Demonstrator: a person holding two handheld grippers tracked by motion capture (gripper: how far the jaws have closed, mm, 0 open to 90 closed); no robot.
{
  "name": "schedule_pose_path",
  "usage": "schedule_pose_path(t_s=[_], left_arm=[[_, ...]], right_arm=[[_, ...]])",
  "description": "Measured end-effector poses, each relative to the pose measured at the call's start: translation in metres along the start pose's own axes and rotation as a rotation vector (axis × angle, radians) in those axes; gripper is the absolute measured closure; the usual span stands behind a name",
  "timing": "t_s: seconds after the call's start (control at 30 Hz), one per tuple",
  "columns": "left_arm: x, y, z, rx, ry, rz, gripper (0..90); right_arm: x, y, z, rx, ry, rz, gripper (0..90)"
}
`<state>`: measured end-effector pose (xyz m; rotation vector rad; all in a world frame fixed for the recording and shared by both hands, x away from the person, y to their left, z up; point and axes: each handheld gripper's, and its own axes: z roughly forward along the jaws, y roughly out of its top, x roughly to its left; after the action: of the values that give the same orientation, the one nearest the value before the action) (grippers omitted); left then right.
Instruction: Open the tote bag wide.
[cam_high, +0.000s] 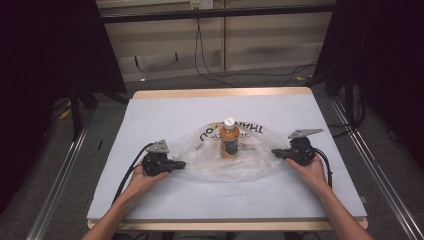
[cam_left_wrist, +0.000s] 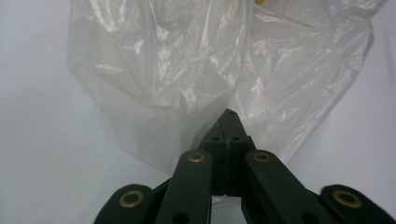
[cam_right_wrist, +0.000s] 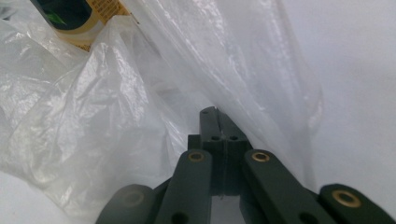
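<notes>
Jaws of both grippers pinch opposite edges of the plastic bag (cam_high: 210, 160), spread left-right under the upright bottle (cam_high: 229, 140).

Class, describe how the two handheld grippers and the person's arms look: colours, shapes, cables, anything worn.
The left gripper and right gripper are black, each topped by a grey three-cornered plate, with a black cable trailing back toward the person. Up close, the jaws are matte black bars with brass-coloured rivets at the joints. The forearms are bare: no sleeves or gloves visible.

There is one bottle (cam_high: 229, 140), one plastic bag (cam_high: 250, 165), one table (cam_high: 150, 200) and two grippers: left gripper (cam_high: 179, 164), right gripper (cam_high: 276, 153).
</notes>
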<state>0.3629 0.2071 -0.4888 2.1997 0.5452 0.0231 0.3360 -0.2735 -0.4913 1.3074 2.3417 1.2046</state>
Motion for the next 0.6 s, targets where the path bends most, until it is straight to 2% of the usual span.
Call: schedule_pose_path(t_s=[0.07, 0.13, 0.23, 0.3, 0.5, 0.6], left_arm=[[-0.001, 0.000, 0.001, -0.010, 0.003, -0.014, 90.0], [-0.001, 0.001, 0.001, -0.005, 0.007, -0.009, 90.0], [-0.003, 0.004, 0.002, -0.026, -0.005, -0.029, 90.0], [-0.005, 0.007, 0.001, -0.036, -0.005, -0.019, 90.0], [-0.018, 0.018, -0.003, -0.099, -0.001, -0.002, 90.0], [-0.024, 0.023, -0.003, -0.115, -0.016, 0.009, 90.0]], right_arm=[[0.000, -0.001, -0.001, -0.009, -0.002, -0.005, 90.0], [0.002, -0.001, -0.001, -0.016, -0.005, -0.005, 90.0], [0.006, 0.003, -0.004, -0.066, 0.013, 0.003, 90.0], [0.010, 0.008, -0.008, -0.103, 0.032, 0.005, 90.0], [0.022, 0.018, -0.018, -0.163, 0.052, -0.005, 90.0], [0.033, 0.026, -0.026, -0.198, 0.060, -0.030, 90.0]])
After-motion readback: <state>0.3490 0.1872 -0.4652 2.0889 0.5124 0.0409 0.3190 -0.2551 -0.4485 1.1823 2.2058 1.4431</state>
